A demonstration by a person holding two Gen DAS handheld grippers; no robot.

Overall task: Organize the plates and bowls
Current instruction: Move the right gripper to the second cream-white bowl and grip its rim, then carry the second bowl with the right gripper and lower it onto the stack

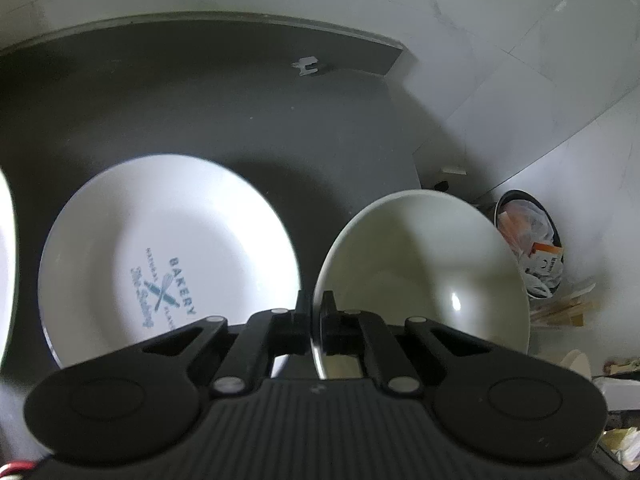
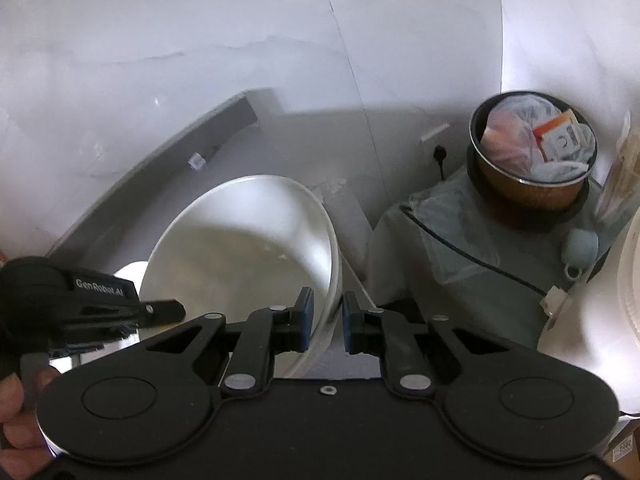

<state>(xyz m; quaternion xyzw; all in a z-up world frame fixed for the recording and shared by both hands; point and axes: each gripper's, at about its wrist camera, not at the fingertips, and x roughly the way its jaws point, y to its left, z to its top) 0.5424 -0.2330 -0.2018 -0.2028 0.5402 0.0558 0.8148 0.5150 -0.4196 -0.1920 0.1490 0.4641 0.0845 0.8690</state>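
Note:
In the left wrist view my left gripper (image 1: pixel 316 312) is shut on the near rim of a tilted, pale bowl (image 1: pixel 424 272) whose inside faces the camera. A white plate (image 1: pixel 168 240) with a blue "BAKERY" print lies left of it on the dark table (image 1: pixel 240 120). The edge of a second plate (image 1: pixel 6 264) shows at the far left. In the right wrist view my right gripper (image 2: pixel 326 320) pinches the right rim of a tilted white bowl (image 2: pixel 248 248), one pad inside and one outside. The left gripper (image 2: pixel 176 308), held by a hand (image 2: pixel 16 420), reaches in at that bowl's lower left.
A round bin (image 2: pixel 532 160) full of wrappers stands on the floor to the right, also seen as the bin (image 1: pixel 532 240). A black cable (image 2: pixel 480 264) runs over a grey-green cover. A large white object (image 2: pixel 624 300) fills the right edge. Pale tiled walls stand behind.

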